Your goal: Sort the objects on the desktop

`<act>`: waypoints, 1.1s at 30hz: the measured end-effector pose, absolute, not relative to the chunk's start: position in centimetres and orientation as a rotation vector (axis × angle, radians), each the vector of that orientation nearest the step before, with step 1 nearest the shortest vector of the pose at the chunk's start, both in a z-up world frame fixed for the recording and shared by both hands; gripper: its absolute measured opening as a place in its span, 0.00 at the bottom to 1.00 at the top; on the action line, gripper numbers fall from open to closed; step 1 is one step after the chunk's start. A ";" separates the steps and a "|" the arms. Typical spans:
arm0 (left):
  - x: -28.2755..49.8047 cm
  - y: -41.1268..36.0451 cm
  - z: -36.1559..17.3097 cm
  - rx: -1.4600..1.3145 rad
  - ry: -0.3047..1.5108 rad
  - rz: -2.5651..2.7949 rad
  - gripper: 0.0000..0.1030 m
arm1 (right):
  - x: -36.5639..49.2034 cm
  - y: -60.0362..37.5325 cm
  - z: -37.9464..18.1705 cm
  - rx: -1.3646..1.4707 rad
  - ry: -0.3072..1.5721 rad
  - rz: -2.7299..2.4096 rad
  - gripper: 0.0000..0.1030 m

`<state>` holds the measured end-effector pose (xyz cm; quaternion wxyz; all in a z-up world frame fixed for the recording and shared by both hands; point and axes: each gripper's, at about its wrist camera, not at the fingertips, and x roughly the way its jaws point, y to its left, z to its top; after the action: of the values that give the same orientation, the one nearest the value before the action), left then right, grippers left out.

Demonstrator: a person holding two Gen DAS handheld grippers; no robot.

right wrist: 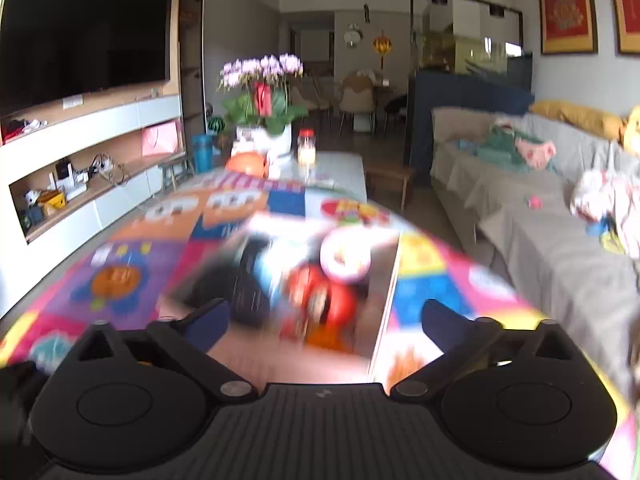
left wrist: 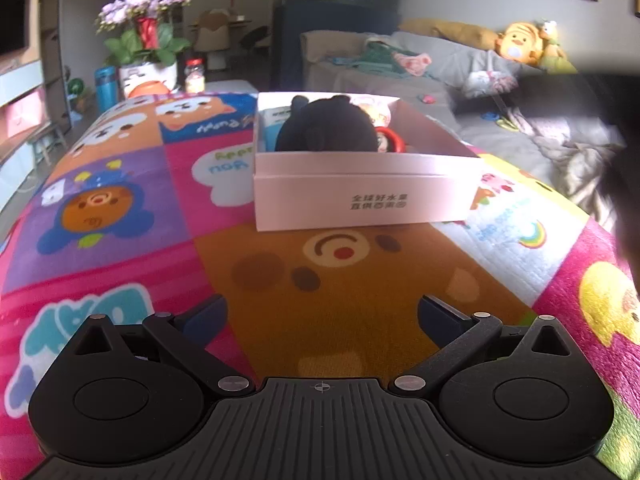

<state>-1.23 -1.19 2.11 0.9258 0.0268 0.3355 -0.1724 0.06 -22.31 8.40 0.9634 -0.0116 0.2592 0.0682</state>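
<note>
A white cardboard box stands on the colourful cartoon mat. Inside it lie a black plush toy, a blue and white pack, a red ring-shaped item and a round pink and white item. My left gripper is open and empty, low over the mat in front of the box. My right gripper is open and empty above the box; the red item, the round item and the black toy show blurred below it.
A flower pot, a blue bottle and a jar stand at the mat's far end. A grey sofa with toys and clothes runs along the right. A TV unit is on the left.
</note>
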 end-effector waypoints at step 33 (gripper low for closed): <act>0.1 -1.5 0.0 0.054 0.697 -0.107 1.00 | -2.6 -22.1 -0.8 0.004 0.699 0.021 1.00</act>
<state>0.14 -1.51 -0.02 0.9381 0.0266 0.3414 -0.0526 -2.64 -22.10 -0.83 0.9396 0.0021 0.3422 0.0103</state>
